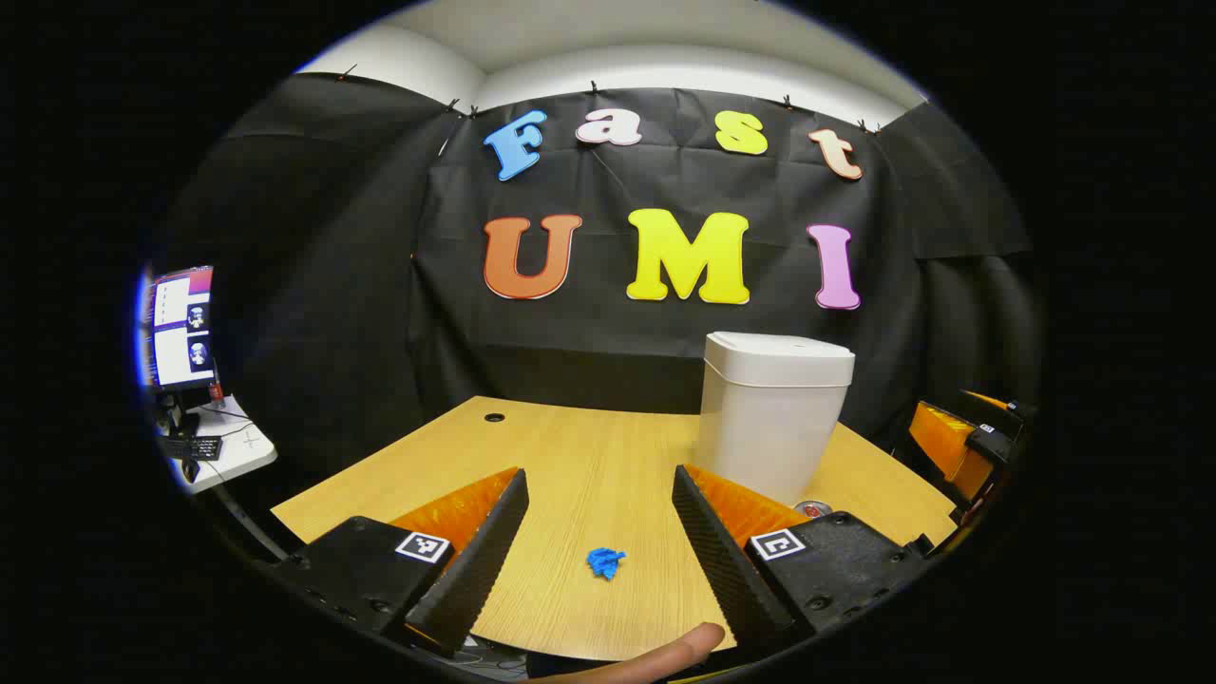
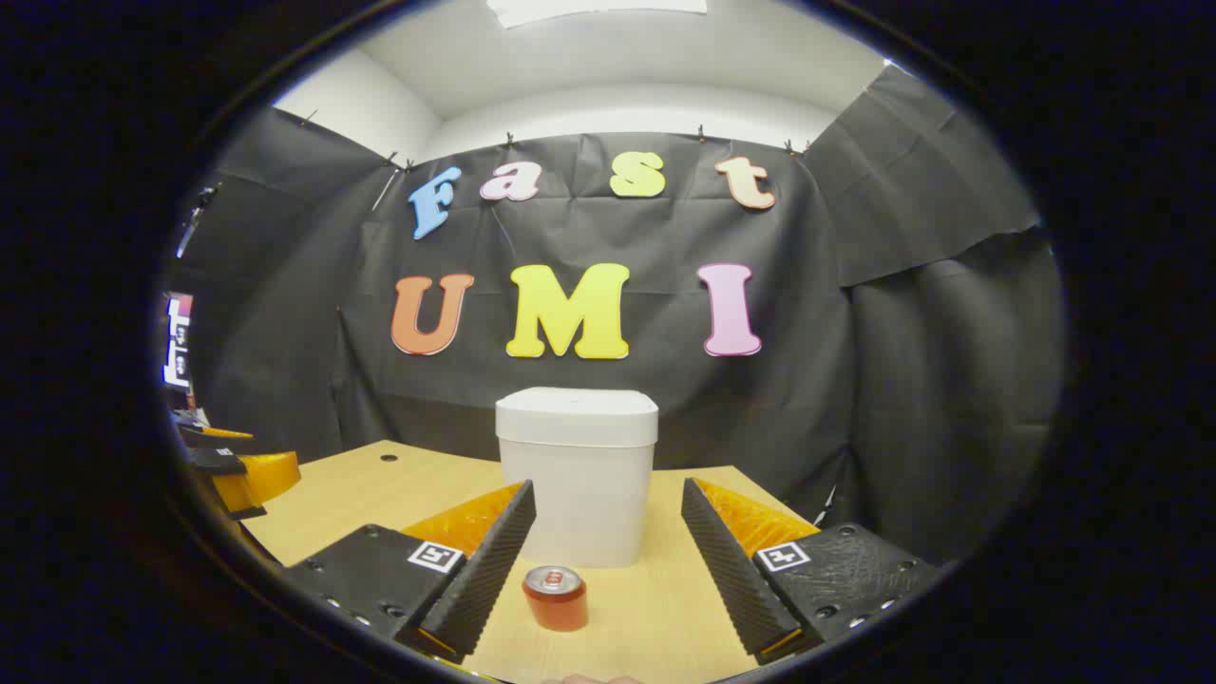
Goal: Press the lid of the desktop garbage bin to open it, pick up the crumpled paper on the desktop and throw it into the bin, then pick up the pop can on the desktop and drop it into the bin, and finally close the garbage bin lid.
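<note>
Bin: the white garbage bin (image 2: 577, 475) stands upright at the far side of the wooden desktop (image 1: 570, 456), its lid (image 2: 577, 415) down flat.
Paper: the blue crumpled paper (image 1: 605, 562) lies on the desktop near the front edge, between the left gripper's fingers in the left gripper view, touching neither.
Can: the red pop can (image 2: 555, 597) stands upright just in front of the bin; in the left gripper view its top peeks out beside the bin's base.
Left gripper (image 1: 598, 532): fingers spread wide, holding nothing, above the desktop.
Right gripper (image 2: 608, 551): fingers spread wide, holding nothing, the can low between them.
Person: a fingertip (image 1: 698, 641) shows at the desktop's front edge.
Side table: a monitor (image 1: 180, 328) and keyboard (image 1: 195, 446) stand far left.
</note>
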Tool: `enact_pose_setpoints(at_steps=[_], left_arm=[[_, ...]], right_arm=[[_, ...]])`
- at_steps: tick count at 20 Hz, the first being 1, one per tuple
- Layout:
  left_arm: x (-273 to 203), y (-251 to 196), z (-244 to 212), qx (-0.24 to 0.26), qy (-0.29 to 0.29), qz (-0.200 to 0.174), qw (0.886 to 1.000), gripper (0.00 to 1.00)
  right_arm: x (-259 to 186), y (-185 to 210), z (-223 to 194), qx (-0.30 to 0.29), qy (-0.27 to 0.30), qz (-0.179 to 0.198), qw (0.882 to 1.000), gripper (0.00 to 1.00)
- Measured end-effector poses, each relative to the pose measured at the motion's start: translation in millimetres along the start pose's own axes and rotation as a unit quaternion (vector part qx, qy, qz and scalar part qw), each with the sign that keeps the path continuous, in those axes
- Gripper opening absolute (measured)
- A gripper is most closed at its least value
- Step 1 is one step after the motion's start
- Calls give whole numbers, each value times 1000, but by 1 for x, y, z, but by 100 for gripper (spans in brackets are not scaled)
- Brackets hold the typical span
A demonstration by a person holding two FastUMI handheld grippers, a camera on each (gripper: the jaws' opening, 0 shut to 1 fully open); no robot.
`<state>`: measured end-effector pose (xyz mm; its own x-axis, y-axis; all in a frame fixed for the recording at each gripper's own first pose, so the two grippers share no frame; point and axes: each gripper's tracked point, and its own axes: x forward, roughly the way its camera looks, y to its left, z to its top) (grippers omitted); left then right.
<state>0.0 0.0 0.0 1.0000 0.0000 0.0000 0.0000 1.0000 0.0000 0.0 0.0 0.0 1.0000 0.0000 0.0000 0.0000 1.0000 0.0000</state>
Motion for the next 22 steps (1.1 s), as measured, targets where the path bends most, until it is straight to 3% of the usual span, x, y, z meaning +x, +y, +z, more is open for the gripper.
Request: enact_pose_setpoints(at_steps=[8, 22], left_arm=[[-7, -9, 5, 24, -17, -10, 1000, 98], [1, 11, 4, 26, -16, 16, 999, 98]], right_arm=[[-8, -3, -6, 15, 10, 2, 1000, 96], [-6, -11, -9, 26, 25, 5, 999, 96]])
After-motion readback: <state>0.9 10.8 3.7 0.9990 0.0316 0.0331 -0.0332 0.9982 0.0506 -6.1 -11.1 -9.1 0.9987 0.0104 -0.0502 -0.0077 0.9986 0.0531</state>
